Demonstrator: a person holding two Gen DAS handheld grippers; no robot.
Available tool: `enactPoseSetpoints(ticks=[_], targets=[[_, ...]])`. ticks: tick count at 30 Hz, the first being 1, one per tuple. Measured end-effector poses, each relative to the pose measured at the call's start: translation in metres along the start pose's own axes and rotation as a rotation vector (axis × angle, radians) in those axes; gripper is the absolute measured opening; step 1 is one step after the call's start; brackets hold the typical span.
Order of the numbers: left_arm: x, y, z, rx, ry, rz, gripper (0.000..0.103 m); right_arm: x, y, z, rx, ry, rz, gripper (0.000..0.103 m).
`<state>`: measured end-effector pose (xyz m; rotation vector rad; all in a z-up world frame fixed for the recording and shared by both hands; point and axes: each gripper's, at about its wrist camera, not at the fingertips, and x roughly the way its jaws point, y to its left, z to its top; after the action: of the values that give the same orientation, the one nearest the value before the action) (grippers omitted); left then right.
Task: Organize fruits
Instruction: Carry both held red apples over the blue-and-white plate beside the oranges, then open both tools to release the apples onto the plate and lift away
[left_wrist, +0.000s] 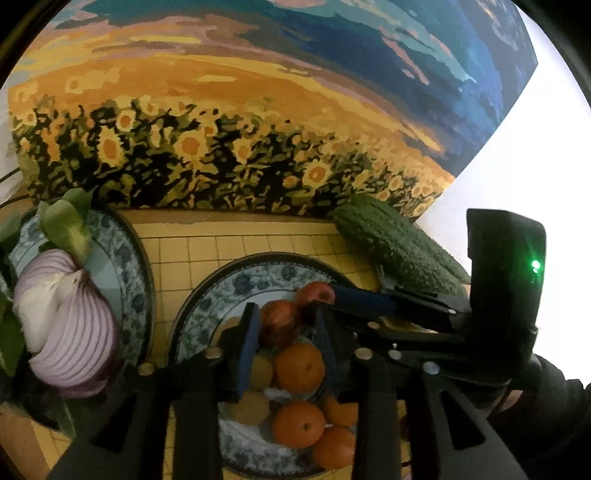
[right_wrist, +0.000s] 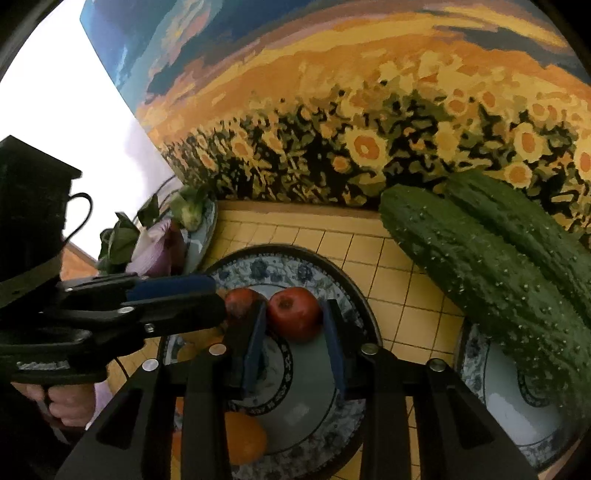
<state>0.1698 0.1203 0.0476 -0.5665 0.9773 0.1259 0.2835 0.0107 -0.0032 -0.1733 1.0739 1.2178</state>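
Judging by the fruit plate (left_wrist: 207, 295), you had most of the sorting done: oranges (left_wrist: 299, 367) and 2 apples lay on it. Your left gripper (left_wrist: 286, 338) bracketed the darker apple (left_wrist: 280, 321), your right gripper (right_wrist: 295, 334) the red apple (right_wrist: 294, 314), pads not visibly pressing. Only the right view showed the cucumbers (right_wrist: 480, 273) resting on a plate beside it; only the left showed the onion (left_wrist: 70, 321).

Blue floral plate (left_wrist: 236, 291), orange tangerines (left_wrist: 299, 367), red apples (right_wrist: 294, 314), green cucumbers (right_wrist: 480, 266), yellow-tiled cloth (left_wrist: 207, 247).
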Motion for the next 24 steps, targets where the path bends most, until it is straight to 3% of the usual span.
enactPoseSetpoints(ticks=[4, 9, 24], targets=[[-0.014, 0.004, -0.005, -0.025, -0.012, -0.005, 0.034, -0.003, 0.001, 0.0, 0.016, -0.001, -0.006, 0.043], [-0.024, 0.004, -0.006, -0.077, -0.006, 0.031, 0.034, -0.02, 0.006, 0.001, -0.013, -0.031, -0.018, 0.043], [-0.059, -0.047, -0.032, 0.026, -0.024, 0.042, 0.034, -0.1, 0.017, -0.024, 0.019, -0.109, -0.113, 0.043]])
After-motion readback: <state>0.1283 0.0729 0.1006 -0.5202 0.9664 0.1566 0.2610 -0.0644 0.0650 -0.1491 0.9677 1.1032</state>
